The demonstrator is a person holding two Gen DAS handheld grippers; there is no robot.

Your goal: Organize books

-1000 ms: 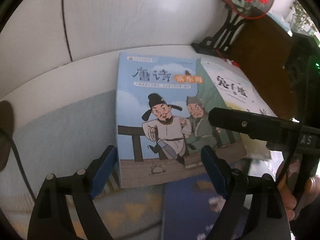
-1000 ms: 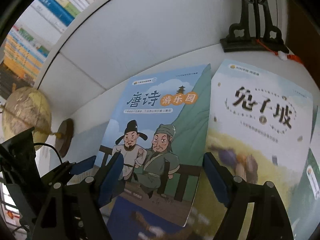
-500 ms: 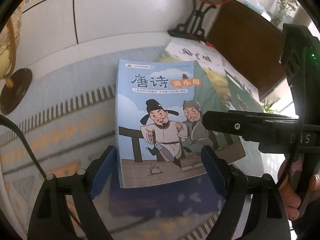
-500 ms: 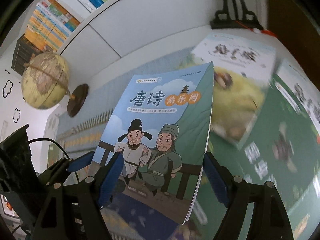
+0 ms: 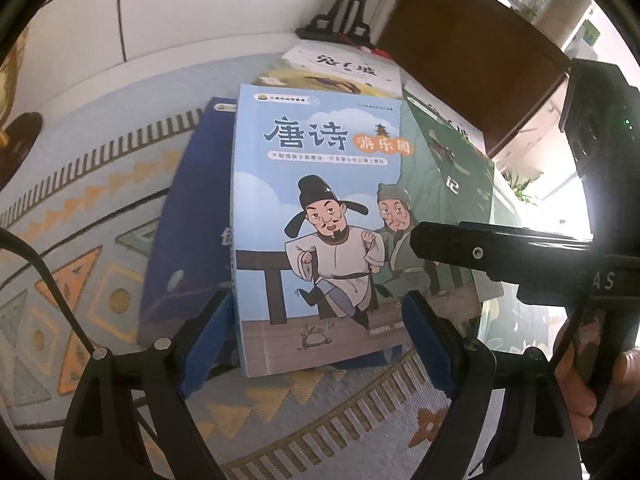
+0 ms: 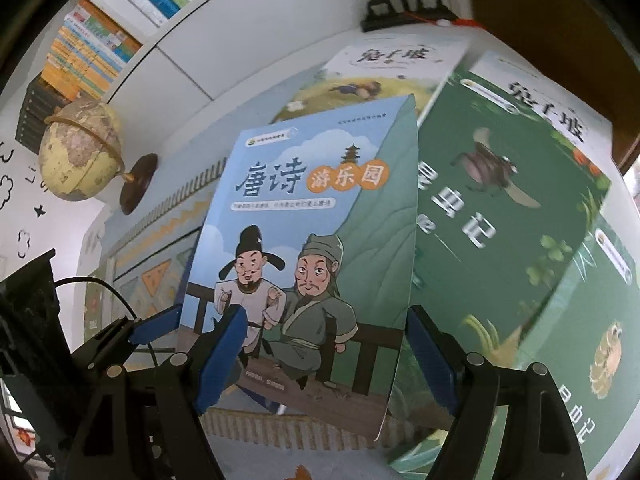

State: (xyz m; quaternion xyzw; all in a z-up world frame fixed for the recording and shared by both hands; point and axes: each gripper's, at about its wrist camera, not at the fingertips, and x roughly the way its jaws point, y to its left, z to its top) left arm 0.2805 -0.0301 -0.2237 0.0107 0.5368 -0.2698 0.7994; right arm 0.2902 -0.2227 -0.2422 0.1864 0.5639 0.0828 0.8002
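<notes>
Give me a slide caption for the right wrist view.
Both grippers carry the blue poetry book above green insect books, globe at left.

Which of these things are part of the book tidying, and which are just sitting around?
Part of the job:
- blue poetry book, held between both hand-held grippers: left, right
- dark blue book lying beneath it
- green insect book
- pale rabbit book

Just lying about:
- globe
- black ornament stand
- patterned mat
- shelved books

Blue book (image 5: 320, 216): "唐诗游乐园"; subtitle perhaps unreadable
</notes>
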